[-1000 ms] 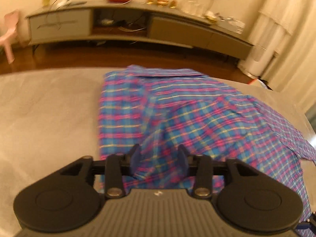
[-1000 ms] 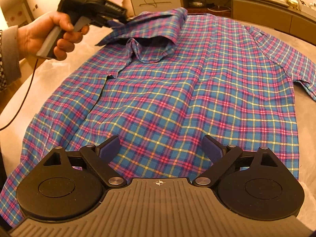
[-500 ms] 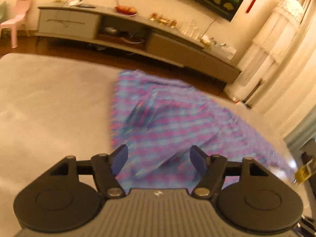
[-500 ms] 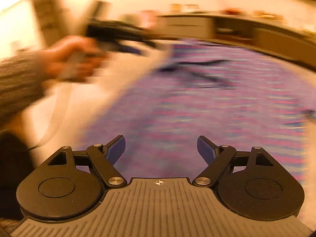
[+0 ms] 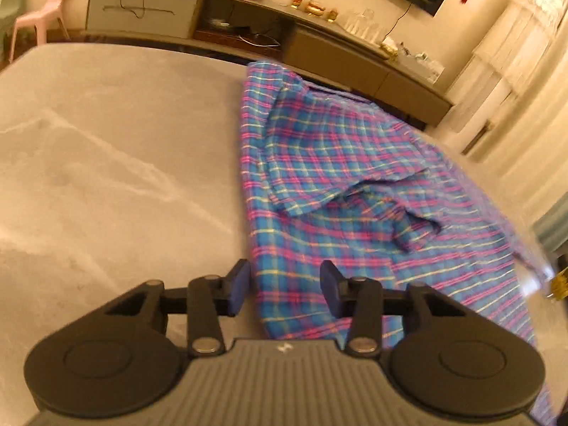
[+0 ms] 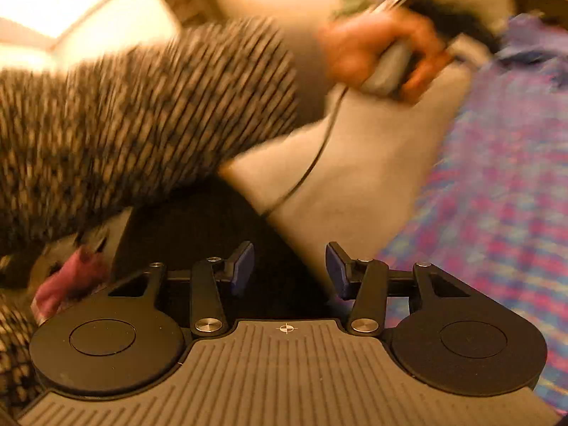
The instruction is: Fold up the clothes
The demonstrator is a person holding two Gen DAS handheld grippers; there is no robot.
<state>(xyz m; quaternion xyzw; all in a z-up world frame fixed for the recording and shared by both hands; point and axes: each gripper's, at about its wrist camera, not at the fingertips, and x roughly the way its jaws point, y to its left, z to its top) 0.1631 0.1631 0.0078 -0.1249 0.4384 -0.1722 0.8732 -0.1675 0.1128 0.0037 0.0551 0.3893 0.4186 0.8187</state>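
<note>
- Two views, left wrist first: the plaid shirt (image 5: 355, 191) lies spread on the grey table (image 5: 106, 163), filling the right half of the tabletop, with its long axis running from the near edge by the camera away toward the low cabinet (image 5: 248, 25) along the far wall.
- One part of the shirt is folded over the body, and its free edge makes a diagonal ridge across the middle of the cloth.
- The shirt's straight left edge runs almost directly away from the camera.
- The left gripper (image 5: 284, 284) hangs over the shirt's near left corner; its jaws are closing, with cloth seen in the gap below them, but the pads do not press on it.
- Right wrist view, heavily blurred: the shirt (image 6: 497, 195) takes up the right side, stretching away from the camera on the table (image 6: 355, 163).
- The right gripper (image 6: 289, 269) is off the cloth, over the table's edge and something dark; its jaws are closing with nothing between them.
- A hand (image 6: 383, 49) in a striped knit sleeve (image 6: 142, 117) holds the other gripper's handle at upper centre.
</note>
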